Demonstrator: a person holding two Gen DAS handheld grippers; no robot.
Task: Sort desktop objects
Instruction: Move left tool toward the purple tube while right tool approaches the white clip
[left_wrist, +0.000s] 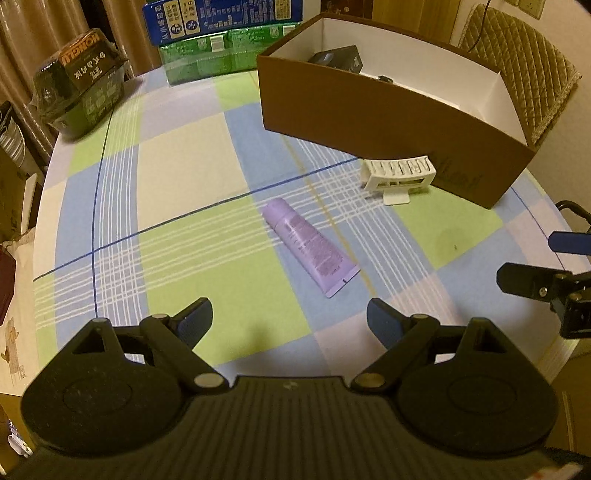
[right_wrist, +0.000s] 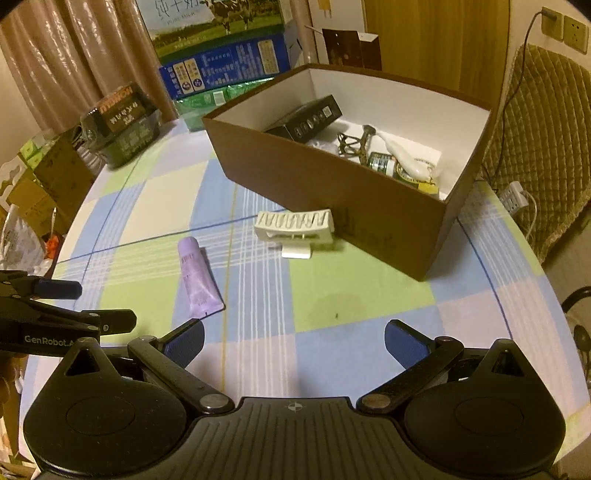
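Left gripper (left_wrist: 290, 319) is hanging w/ jaws wide, nothing between them, tilted down at the tube (left_wrist: 310, 246) lying just ahead on the cloth (left_wrist: 177, 177), prob. lining up to grab it. Right gripper (right_wrist: 294, 341) is also gaping empty, facing the white holder (right_wrist: 294, 228) sitting right against the box (right_wrist: 332, 192), which is already holding sorted bits.

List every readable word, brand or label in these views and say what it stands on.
"GenRobot.A", cut off: on the left gripper.
"PURE MILK": on the milk carton.
"HONGKON", upside down, uncertain: on the wrapped pack.
Print on the purple tube, blue carton, green pack and black box: too small or blurred.
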